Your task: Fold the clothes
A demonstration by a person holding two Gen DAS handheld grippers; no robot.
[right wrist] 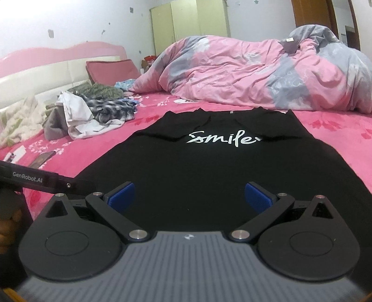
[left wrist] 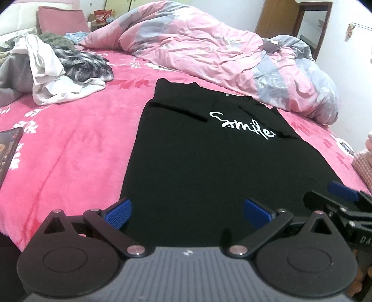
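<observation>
A black T-shirt (left wrist: 209, 158) with white "Smile" lettering lies flat on the pink bedspread (left wrist: 69, 144), both sleeves folded in over the chest. My left gripper (left wrist: 187, 213) hovers open over the shirt's near hem, blue pads wide apart with nothing between them. The right gripper's tip (left wrist: 341, 192) shows at the right edge of the left wrist view, near the hem's right corner. In the right wrist view the same shirt (right wrist: 220, 167) fills the middle and my right gripper (right wrist: 189, 196) is open above the hem. The left gripper's body (right wrist: 41, 182) crosses the left side there.
A heap of unfolded clothes (left wrist: 51, 67) lies at the back left by a pink pillow (left wrist: 60, 19). A rumpled pink and grey duvet (left wrist: 220, 53) is bunched behind the shirt. A phone (left wrist: 7, 151) rests on the bedspread at left. A wardrobe (right wrist: 188, 27) stands behind the bed.
</observation>
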